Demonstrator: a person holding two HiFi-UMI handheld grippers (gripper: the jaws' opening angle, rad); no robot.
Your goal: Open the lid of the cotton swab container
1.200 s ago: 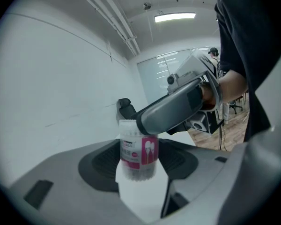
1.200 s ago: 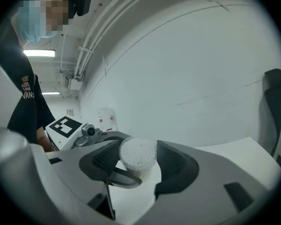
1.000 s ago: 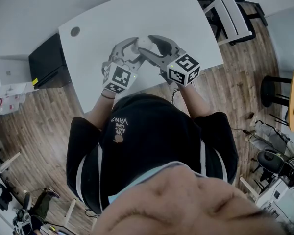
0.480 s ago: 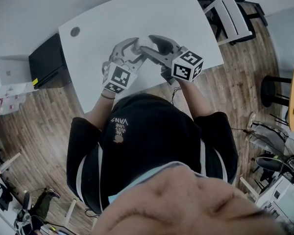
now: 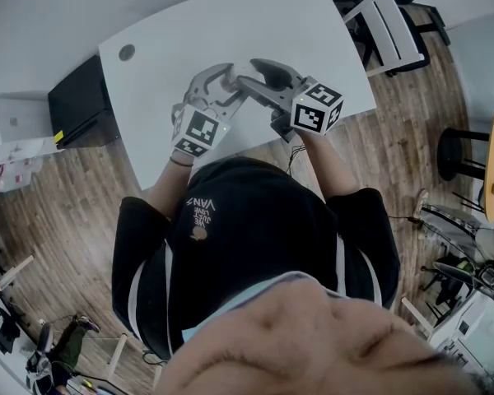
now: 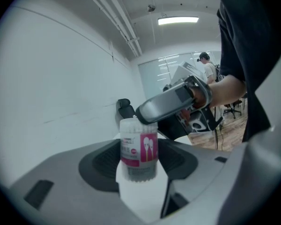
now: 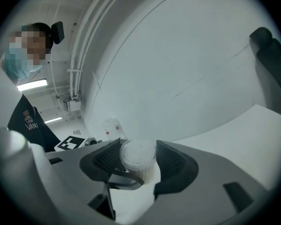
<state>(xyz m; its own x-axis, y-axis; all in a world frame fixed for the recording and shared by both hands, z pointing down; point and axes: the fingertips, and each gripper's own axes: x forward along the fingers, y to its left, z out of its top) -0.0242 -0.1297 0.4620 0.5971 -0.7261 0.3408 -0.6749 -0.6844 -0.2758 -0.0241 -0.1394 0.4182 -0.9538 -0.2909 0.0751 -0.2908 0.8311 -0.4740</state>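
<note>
- Over the near edge of the table [image 5: 173, 39], about midway along it, the two grippers meet around the cotton swab container [image 6: 139, 146], which stands upright between them
- The left gripper [image 6: 139, 162] is clamped on the container's lower body, below the pink label [image 6: 140, 149]; this low hold looks meant to anchor the container so that it cannot turn, and it leaves the top free
- The right gripper [image 7: 138, 162] comes in level from the side, its pads pressing either side of the white lid [image 7: 137, 153]; taking only the cap seems meant to let it twist or lift off against the braced body
- The lid sits fully on with no gap showing, so the opening is judged not yet done
- Whether the container's base rests on the table cannot be told
</note>
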